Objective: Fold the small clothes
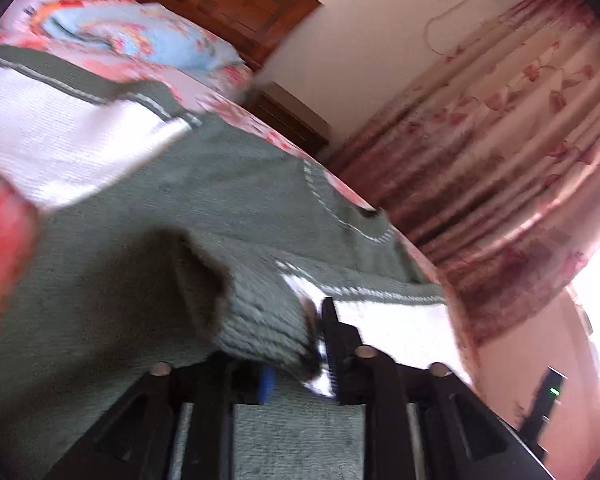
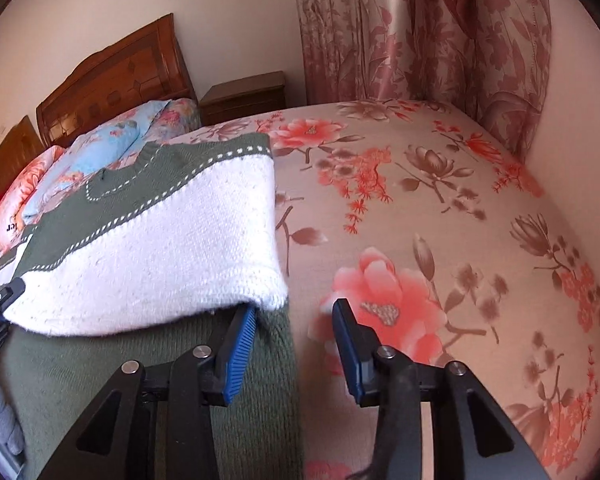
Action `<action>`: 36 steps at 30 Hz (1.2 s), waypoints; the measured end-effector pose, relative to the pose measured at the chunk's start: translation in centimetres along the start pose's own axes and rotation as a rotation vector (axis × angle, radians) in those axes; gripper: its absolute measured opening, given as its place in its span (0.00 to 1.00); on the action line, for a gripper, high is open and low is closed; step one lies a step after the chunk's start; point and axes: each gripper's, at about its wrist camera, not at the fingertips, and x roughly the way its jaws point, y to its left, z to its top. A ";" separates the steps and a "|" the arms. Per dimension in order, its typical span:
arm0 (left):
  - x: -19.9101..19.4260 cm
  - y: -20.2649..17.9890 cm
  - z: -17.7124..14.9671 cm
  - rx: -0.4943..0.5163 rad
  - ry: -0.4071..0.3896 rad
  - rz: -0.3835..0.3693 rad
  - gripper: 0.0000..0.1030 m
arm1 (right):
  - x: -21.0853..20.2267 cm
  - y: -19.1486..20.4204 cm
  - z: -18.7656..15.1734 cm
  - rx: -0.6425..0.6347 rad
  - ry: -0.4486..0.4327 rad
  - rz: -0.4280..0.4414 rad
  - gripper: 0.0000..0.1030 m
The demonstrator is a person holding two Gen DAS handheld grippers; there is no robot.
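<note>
A small green and white knit sweater (image 2: 148,248) lies on the floral bed sheet (image 2: 440,216), its white part folded over the green body. In the left wrist view the sweater (image 1: 188,200) fills the frame. My left gripper (image 1: 300,344) is shut on a green ribbed edge of the sweater (image 1: 260,320) and holds it bunched and raised. It also shows at the left edge of the right wrist view (image 2: 0,300). My right gripper (image 2: 294,320) is open and empty at the sweater's right edge; its left finger (image 2: 240,344) lies under the white fold's corner.
Folded floral quilts and pillows (image 2: 100,148) lie at the head of the bed against a wooden headboard (image 2: 116,80). A wooden nightstand (image 2: 244,96) stands beside it. Floral curtains (image 2: 420,28) hang behind the bed. The sheet stretches right of the sweater.
</note>
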 end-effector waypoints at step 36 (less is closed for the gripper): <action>-4.9 3.3 1.3 -0.216 -0.208 -0.035 1.00 | 3.3 13.4 5.3 -0.230 0.062 0.164 0.32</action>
